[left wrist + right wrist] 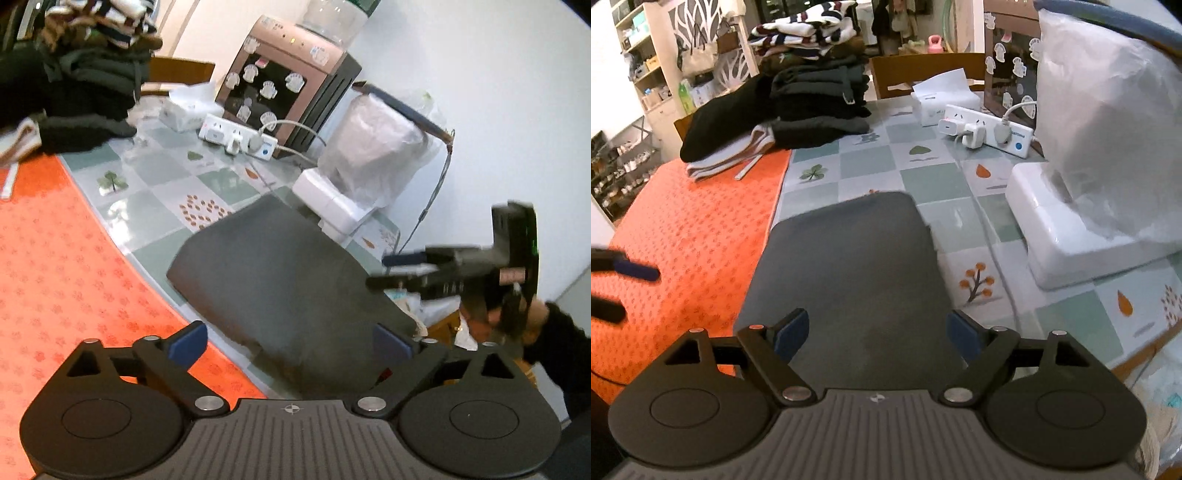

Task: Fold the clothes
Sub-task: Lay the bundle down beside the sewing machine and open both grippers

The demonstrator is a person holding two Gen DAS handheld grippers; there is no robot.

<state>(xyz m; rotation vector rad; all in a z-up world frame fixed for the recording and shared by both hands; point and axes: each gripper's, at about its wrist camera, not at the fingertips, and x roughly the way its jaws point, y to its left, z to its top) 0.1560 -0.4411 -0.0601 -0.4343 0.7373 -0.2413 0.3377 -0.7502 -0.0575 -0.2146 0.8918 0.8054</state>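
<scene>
A folded dark grey garment [280, 273] [849, 266] lies flat on the checked tablecloth, its left edge next to the orange mat. My left gripper [291, 343] is open over the garment's near end, blue pads wide apart and holding nothing. My right gripper [879, 336] is also open over the garment's near edge, nothing between its pads. The left wrist view shows the right gripper [378, 272] blurred at the right, held by a hand [532, 314] in a dark sleeve. The left gripper [628, 291] shows at the left edge of the right wrist view.
A pile of folded dark and striped clothes [85, 74] [812, 92] stands at the far end, partly on the orange mat [55, 258] [690, 229]. A power strip [990, 133], tissue box [938, 103] and plastic-wrapped white appliance [1089, 147] crowd the right. A water dispenser [280, 85] stands behind.
</scene>
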